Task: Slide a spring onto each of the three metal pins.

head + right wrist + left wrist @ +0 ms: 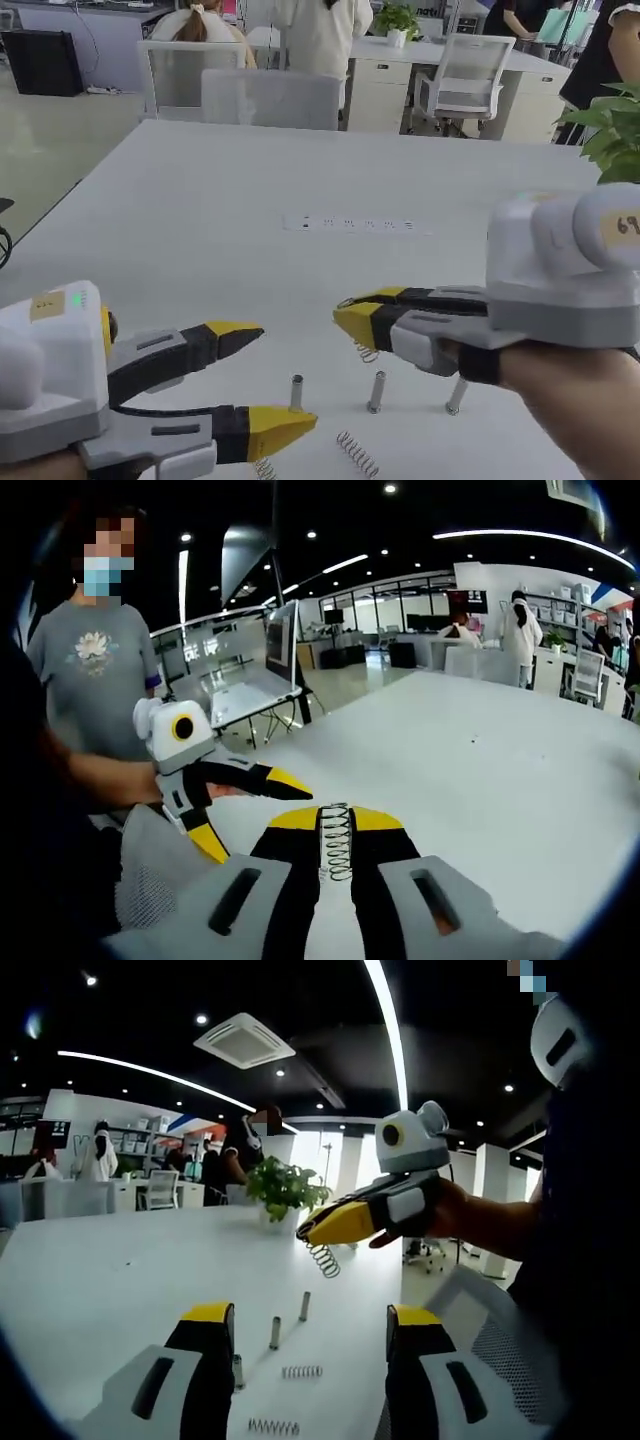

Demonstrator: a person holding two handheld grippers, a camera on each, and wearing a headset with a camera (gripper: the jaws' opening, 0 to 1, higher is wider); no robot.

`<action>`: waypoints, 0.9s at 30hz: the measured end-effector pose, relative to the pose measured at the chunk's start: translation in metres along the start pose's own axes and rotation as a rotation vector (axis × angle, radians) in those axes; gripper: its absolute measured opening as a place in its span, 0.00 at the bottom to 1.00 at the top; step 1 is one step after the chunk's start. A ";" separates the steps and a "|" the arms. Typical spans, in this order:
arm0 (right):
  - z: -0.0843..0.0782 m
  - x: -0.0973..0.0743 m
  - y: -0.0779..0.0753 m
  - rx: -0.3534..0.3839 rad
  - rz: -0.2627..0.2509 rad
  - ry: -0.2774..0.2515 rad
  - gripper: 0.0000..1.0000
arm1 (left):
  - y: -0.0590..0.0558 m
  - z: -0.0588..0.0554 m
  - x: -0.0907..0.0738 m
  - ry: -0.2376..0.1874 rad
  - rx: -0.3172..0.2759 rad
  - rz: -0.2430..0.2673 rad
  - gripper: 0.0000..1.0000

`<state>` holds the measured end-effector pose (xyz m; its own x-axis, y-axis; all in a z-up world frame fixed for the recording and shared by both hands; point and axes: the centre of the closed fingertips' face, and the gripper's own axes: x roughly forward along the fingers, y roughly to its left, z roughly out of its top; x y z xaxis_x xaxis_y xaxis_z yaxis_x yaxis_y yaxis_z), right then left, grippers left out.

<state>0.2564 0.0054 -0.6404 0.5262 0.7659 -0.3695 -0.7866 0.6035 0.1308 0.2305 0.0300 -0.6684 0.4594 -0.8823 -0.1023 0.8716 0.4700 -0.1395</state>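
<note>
Three upright metal pins stand in a row on the white table: left pin (pixel 297 392), middle pin (pixel 377 391), right pin (pixel 456 395); all are bare. My right gripper (pixel 345 315) hovers above them, shut on a spring (pixel 367 351) that hangs from its yellow tips. That spring (pixel 338 840) sits pinched between the jaws in the right gripper view. My left gripper (pixel 275 380) is open at the lower left, close to the left pin, with nothing held. Two loose springs (pixel 357 453) (pixel 265 468) lie in front of the pins. The left gripper view shows the pins (pixel 274 1332) and the right gripper (pixel 330 1228).
A recessed socket strip (pixel 348 223) sits mid-table. Grey chairs (pixel 270 98) line the far edge, and a leafy plant (pixel 615 130) stands at the right. People stand and sit at desks beyond the table.
</note>
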 end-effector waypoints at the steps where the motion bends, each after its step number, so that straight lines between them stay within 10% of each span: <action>1: 0.002 0.001 0.002 -0.001 0.005 -0.008 0.07 | 0.000 0.003 0.001 -0.009 -0.003 -0.003 0.56; 27: 0.025 0.010 0.031 0.071 0.106 -0.125 0.07 | -0.010 0.029 0.019 -0.057 -0.036 -0.081 0.12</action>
<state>0.2456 0.0376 -0.6170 0.4811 0.8450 -0.2334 -0.8173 0.5287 0.2293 0.2358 0.0073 -0.6400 0.3976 -0.9170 -0.0334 0.9001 0.3968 -0.1801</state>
